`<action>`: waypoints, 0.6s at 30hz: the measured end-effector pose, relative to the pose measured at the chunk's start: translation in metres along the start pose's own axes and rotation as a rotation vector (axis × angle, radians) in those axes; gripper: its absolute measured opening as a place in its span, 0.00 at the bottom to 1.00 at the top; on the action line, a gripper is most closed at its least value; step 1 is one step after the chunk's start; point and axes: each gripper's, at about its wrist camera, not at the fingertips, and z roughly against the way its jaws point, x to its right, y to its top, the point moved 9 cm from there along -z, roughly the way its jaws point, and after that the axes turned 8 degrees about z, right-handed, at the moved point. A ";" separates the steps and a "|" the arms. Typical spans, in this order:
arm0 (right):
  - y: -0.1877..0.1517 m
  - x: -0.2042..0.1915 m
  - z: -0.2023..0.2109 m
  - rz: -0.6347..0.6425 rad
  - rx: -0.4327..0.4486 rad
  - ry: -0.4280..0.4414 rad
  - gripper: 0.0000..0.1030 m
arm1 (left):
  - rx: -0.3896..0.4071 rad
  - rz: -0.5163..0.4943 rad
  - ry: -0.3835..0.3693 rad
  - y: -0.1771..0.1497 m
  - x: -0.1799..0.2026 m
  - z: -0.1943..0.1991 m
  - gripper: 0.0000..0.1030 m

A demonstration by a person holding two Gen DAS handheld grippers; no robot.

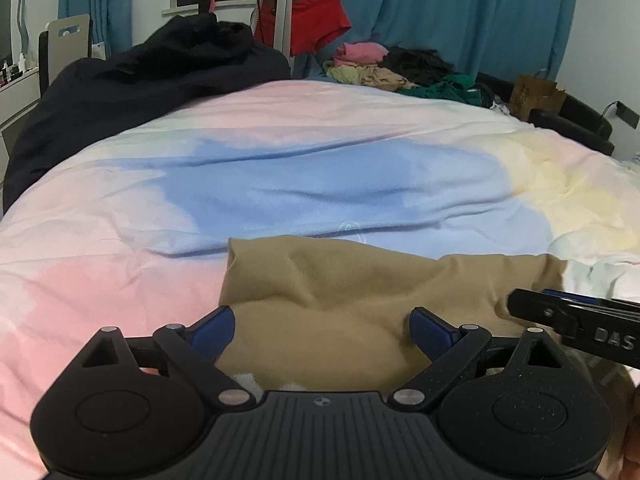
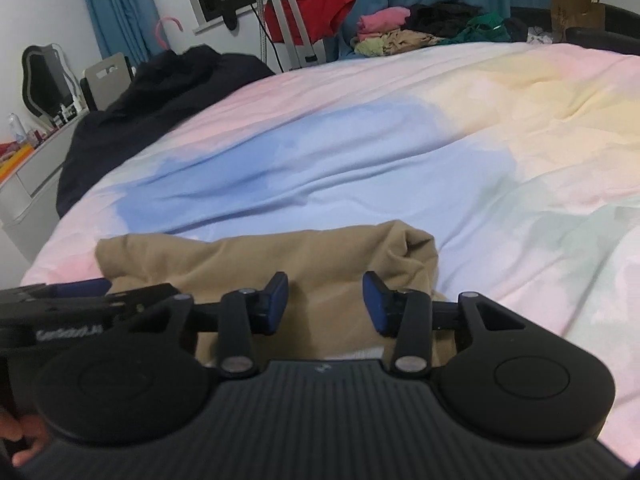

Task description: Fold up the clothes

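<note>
A: What was seen from the left wrist view?

B: The left tongs were seen spread wide, nothing gripped between the blue pads. A folded tan knit garment was laid on the bed's pastel pink, blue and yellow duvet, at the near edge, directly ahead of and partly beneath the tongs. The tip of the right tongs was caught entering from the right, over the garment's right end; whether fabric was touched there could not be told.

A: And farther off?

B: A dark navy heap of cloth was spread at the bed's far left, and a mixed pile of pink, black and green clothes was left at the far side, before teal curtains.

A: What was shown by the right wrist view?

B: The right tongs were held moderately apart, clearly narrower than the left pair, with nothing clamped. The tan garment was seen just ahead of and under them, its right end rolled into a bulky fold. The left tongs were glimpsed at the left edge beside that garment, and fingers were visible at the lower left corner.
</note>
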 end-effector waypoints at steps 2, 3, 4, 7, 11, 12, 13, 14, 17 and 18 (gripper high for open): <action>-0.002 -0.005 0.019 -0.009 0.018 0.013 0.44 | 0.006 0.005 -0.022 -0.003 0.002 0.015 0.92; -0.004 -0.008 0.029 -0.012 0.027 0.018 0.44 | -0.002 0.000 -0.022 -0.008 0.003 0.018 0.92; -0.007 -0.011 0.039 -0.008 0.032 0.019 0.44 | -0.010 -0.005 -0.021 -0.013 0.003 0.021 0.92; -0.020 -0.022 0.061 0.020 0.021 0.012 0.44 | -0.033 -0.021 -0.020 -0.027 0.005 0.030 0.92; -0.043 -0.038 0.073 0.079 -0.030 -0.013 0.43 | -0.064 -0.042 -0.018 -0.045 0.007 0.042 0.92; -0.048 -0.040 0.072 0.097 -0.041 -0.026 0.43 | -0.071 -0.047 -0.018 -0.050 0.007 0.045 0.92; -0.053 -0.042 0.071 0.113 -0.052 -0.039 0.43 | -0.079 -0.052 -0.017 -0.055 0.008 0.049 0.92; -0.057 -0.042 0.067 0.121 -0.062 -0.050 0.43 | -0.087 -0.058 -0.017 -0.059 0.008 0.052 0.93; -0.060 -0.040 0.061 0.112 -0.067 -0.048 0.44 | -0.119 0.031 -0.094 -0.066 0.004 0.066 0.93; -0.060 -0.039 0.060 0.107 -0.068 -0.046 0.44 | -0.130 0.075 -0.130 -0.067 0.001 0.071 0.92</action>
